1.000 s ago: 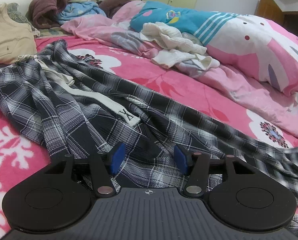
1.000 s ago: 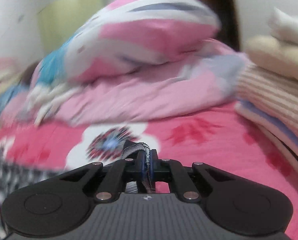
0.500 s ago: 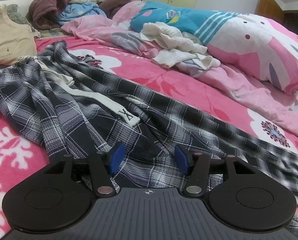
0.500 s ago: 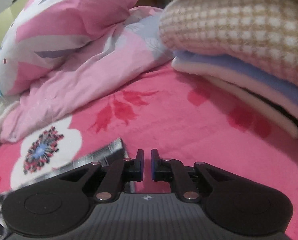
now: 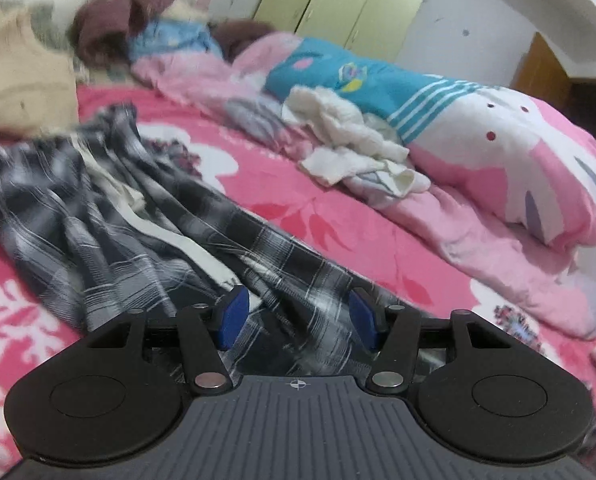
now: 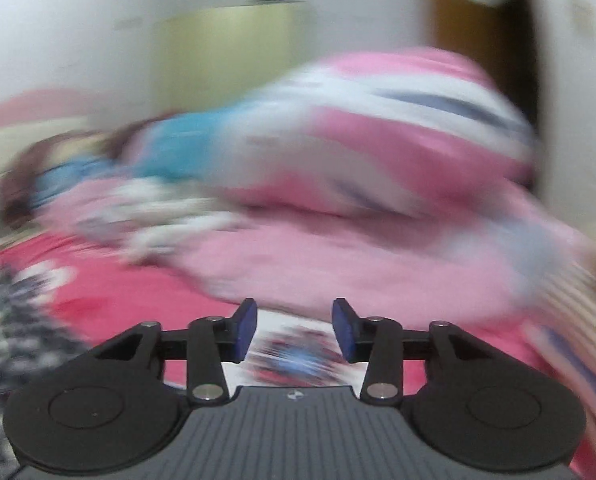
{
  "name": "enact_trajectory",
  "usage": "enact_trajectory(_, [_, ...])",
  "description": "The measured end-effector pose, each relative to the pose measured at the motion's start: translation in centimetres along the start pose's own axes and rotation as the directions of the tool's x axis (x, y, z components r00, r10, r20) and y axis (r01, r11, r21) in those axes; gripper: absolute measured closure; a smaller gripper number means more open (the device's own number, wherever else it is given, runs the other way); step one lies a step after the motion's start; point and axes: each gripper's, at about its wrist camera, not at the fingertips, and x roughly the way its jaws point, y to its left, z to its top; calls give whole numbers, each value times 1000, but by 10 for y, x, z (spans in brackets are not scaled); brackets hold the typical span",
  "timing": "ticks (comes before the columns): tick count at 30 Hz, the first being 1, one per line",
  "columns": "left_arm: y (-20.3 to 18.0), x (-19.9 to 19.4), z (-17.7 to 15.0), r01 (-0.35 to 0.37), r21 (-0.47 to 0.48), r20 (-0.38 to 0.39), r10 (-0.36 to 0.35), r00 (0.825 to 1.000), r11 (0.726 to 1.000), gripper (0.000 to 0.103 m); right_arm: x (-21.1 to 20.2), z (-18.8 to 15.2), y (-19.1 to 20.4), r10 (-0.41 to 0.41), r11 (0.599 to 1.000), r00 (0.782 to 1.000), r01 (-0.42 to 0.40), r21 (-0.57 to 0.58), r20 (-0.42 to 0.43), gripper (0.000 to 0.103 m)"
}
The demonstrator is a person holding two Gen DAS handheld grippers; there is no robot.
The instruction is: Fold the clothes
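Black-and-white plaid trousers with a cream drawstring lie spread across the pink flowered bedspread in the left wrist view. My left gripper hovers open just above the near part of the plaid cloth, nothing between its blue pads. The right wrist view is heavily blurred. There my right gripper stands open and empty above a flower print on the bedspread. A patch of the plaid trousers shows at that view's left edge.
A pink, white and teal quilt is heaped along the far side, with crumpled white clothes against it. A beige garment and a maroon and blue clothes pile lie at the back left. Striped folded cloth sits far right.
My right gripper let go of the plaid trouser end, opened wide and swung left away from the folded stack. The left gripper stayed open and shifted slightly over the trousers.
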Motion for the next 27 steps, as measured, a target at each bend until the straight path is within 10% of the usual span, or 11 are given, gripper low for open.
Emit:
enact_trajectory(5, [24, 28, 4, -103, -59, -41, 101, 994, 993, 48, 97, 20, 111, 265, 950, 957, -280, -142, -116, 57])
enact_trajectory(10, [40, 33, 4, -105, -129, -73, 96, 993, 986, 48, 203, 21, 215, 418, 854, 866, -477, -205, -275, 58])
enact_trajectory(24, [53, 27, 5, -111, -246, -42, 104, 994, 963, 49, 343, -5, 350, 527, 744, 702, -653, -141, -479, 65])
enact_trajectory(27, [55, 26, 6, -108, -266, -43, 100, 994, 958, 49, 342, -7, 353, 522, 744, 706, -651, -149, -478, 91])
